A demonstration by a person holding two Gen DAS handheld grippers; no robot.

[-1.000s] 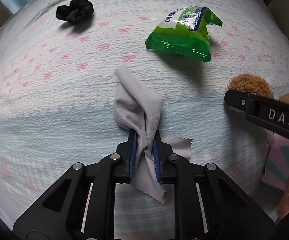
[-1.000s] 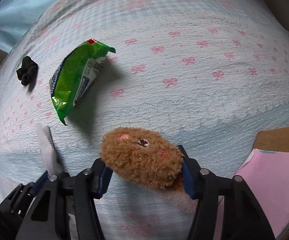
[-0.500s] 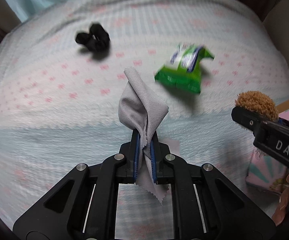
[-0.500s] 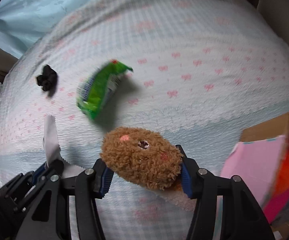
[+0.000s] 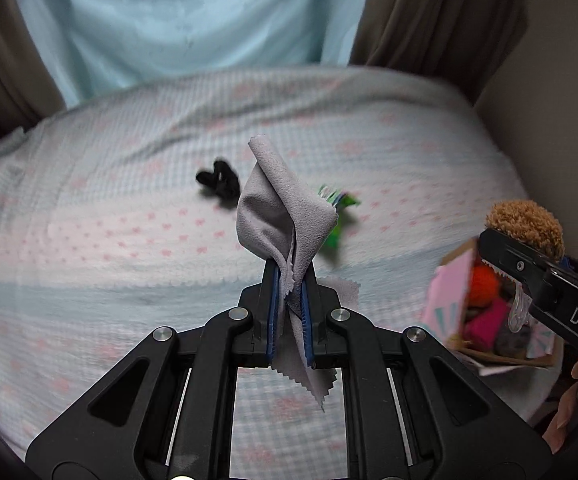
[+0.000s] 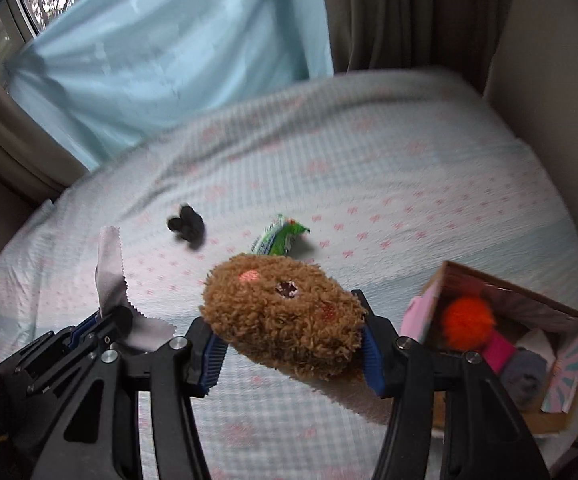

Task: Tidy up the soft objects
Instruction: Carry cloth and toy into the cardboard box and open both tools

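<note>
Both lifted; cloth (image 5: pixel 285 216), plush (image 6: pixel 285 316) clamped in jaws.

A bed (image 6: pixel 409 184) is being covered by a pale blue checked spread printed with small pink bows. A black scrunchie (image 6: pixel 187 226) and a green packet (image 6: pixel 279 238) are being borne near each other on its middle, apart. An open cardboard box (image 6: pixel 561 308) with pink flaps is being carried at the near right edge; soft items are being held inside it.
</note>
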